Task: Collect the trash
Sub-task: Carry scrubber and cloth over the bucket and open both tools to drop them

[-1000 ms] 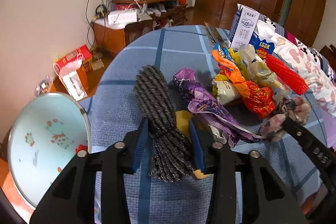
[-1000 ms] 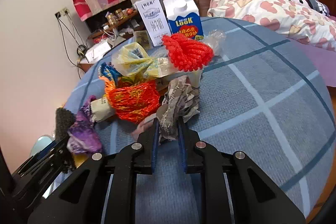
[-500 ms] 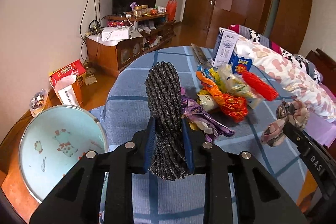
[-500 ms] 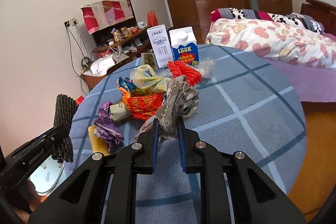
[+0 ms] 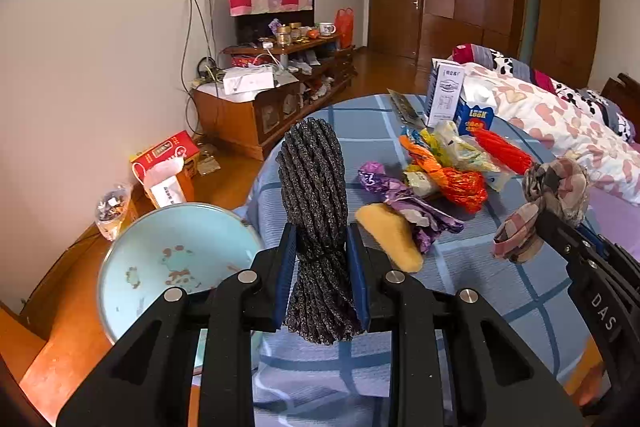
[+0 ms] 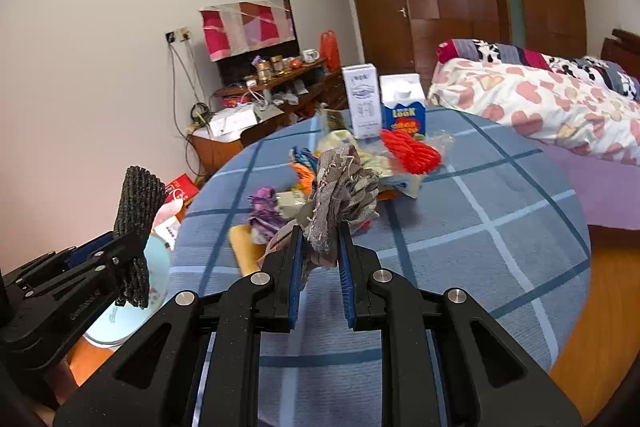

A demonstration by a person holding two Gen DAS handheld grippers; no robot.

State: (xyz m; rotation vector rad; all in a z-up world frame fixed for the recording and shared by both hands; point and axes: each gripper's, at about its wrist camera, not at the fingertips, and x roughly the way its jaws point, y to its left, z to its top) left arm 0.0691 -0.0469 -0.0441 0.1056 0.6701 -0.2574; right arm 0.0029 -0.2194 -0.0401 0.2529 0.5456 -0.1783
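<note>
My left gripper is shut on a dark grey bundle of cord, held upright above the table's left edge; it also shows as a grey bundle in the right wrist view. My right gripper is shut on a knotted checked rag, lifted off the table; the rag appears at the right of the left wrist view. On the blue checked tablecloth lie a purple wrapper, an orange-red wrapper, a yellow piece and a red cord bundle.
A pale blue round basin sits low beside the table's left edge. Two cartons stand at the far side of the table. A bed lies to the right, a wooden cabinet and a red box to the left.
The left jaws closed on the grey bundle and lifted it off the table. The right gripper rose with the rag. Both pulled back, so the table looks farther away.
</note>
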